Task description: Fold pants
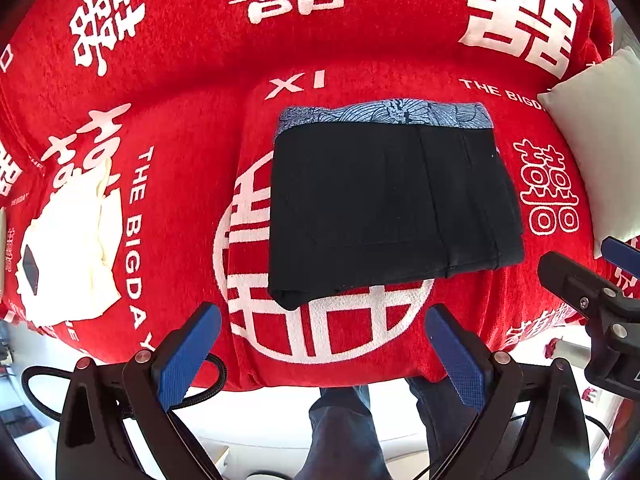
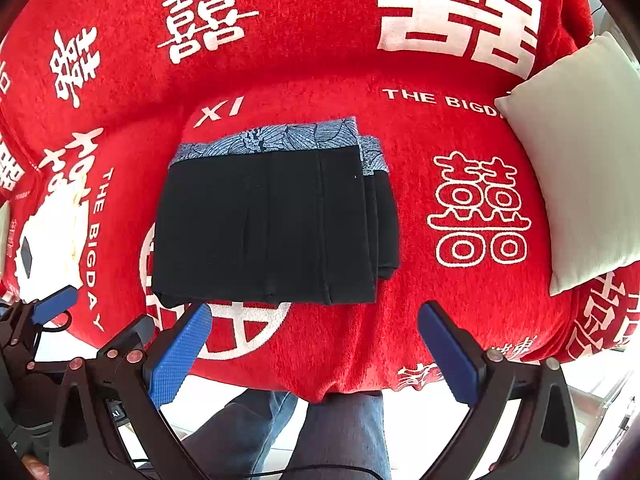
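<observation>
Black pants [image 1: 384, 208] [image 2: 272, 232] lie folded into a compact rectangle on the red cover, with a blue-grey patterned waistband [image 1: 384, 114] [image 2: 272, 138] along the far edge. My left gripper [image 1: 322, 322] hovers open just in front of the pants' near edge, nothing between its blue pads. My right gripper [image 2: 314, 322] is also open and empty, near the pants' front right corner. In the left wrist view the right gripper [image 1: 600, 276] shows at the right edge. In the right wrist view the left gripper [image 2: 52, 308] shows at the lower left.
A red cover with white characters [image 1: 320, 28] [image 2: 460, 300] drapes the sofa seat and back. A white cushion [image 1: 600, 140] [image 2: 580, 152] leans at the right. A white folded garment [image 1: 72, 248] [image 2: 48, 244] lies at the left. A person's jeans-clad legs [image 1: 344, 428] [image 2: 320, 432] stand below the front edge.
</observation>
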The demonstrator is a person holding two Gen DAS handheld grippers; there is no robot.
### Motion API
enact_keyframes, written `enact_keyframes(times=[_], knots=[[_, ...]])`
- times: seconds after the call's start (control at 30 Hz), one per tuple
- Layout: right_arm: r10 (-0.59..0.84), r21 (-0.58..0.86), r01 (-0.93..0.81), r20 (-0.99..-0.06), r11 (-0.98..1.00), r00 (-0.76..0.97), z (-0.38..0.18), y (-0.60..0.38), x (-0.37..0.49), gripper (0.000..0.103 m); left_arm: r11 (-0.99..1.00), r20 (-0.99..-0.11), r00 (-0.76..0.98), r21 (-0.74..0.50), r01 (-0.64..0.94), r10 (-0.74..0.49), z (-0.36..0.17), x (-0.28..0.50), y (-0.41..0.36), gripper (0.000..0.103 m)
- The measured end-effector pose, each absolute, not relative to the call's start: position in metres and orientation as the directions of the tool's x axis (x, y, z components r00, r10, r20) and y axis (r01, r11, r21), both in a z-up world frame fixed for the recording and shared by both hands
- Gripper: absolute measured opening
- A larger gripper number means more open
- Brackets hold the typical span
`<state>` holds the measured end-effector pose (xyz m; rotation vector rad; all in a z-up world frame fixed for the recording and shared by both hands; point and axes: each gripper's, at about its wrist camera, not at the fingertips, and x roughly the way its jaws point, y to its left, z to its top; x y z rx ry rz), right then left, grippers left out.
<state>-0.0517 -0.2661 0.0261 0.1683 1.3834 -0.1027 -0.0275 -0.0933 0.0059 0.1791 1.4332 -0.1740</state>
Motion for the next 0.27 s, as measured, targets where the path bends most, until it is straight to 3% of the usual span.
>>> enact_keyframes(times=[0.27], knots=[[0.024, 0.051, 0.154, -0.985, 0.987, 0.173, 0.0222, -0.2617, -0.0489, 0.103, 0.974, -0.991, 0.136, 0.014, 0.224, -0.017, 0.0053, -0.0259, -0.0902, 0.102]])
